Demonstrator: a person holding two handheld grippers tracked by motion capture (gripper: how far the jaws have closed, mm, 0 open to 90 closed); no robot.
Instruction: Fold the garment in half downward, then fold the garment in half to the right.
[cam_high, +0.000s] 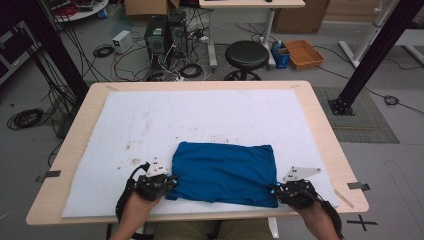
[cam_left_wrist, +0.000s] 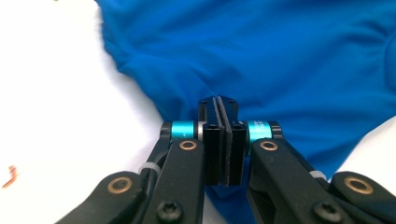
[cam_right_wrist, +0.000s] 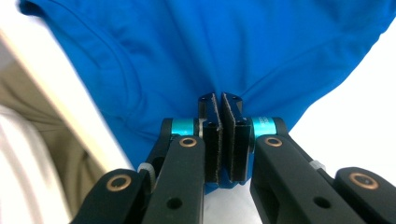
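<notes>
A light wooden table (cam_high: 320, 130) carries a white sheet (cam_high: 200, 115) that covers most of its top; the sheet shows brownish stains (cam_high: 134, 146) on its left half. Beyond the table's far edge stand a black round stool (cam_high: 246, 55), two computer towers (cam_high: 165, 32) among loose cables, and an orange tray (cam_high: 304, 53) on the grey floor.

A blue cloth (cam_high: 225, 172), folded to a rough rectangle, lies on the sheet at the near middle of the table, its near edge close to the sheet's front border. Surface creased, with soft folds visible in both gripper views.

The left gripper (cam_high: 170, 183) sits at the cloth's near left corner, forearm entering from below. In the left gripper view its jaws are pressed together with a fold of the blue cloth (cam_left_wrist: 261, 60) pinched between the pads; fabric bunches up toward the tips.

The right gripper (cam_high: 273, 189) sits at the cloth's near right corner. In the right gripper view its jaws are closed on the hem of the blue cloth (cam_right_wrist: 196, 51), with a narrow gap left at the tips; the table's front edge (cam_right_wrist: 70, 109) runs along the left of that view.
</notes>
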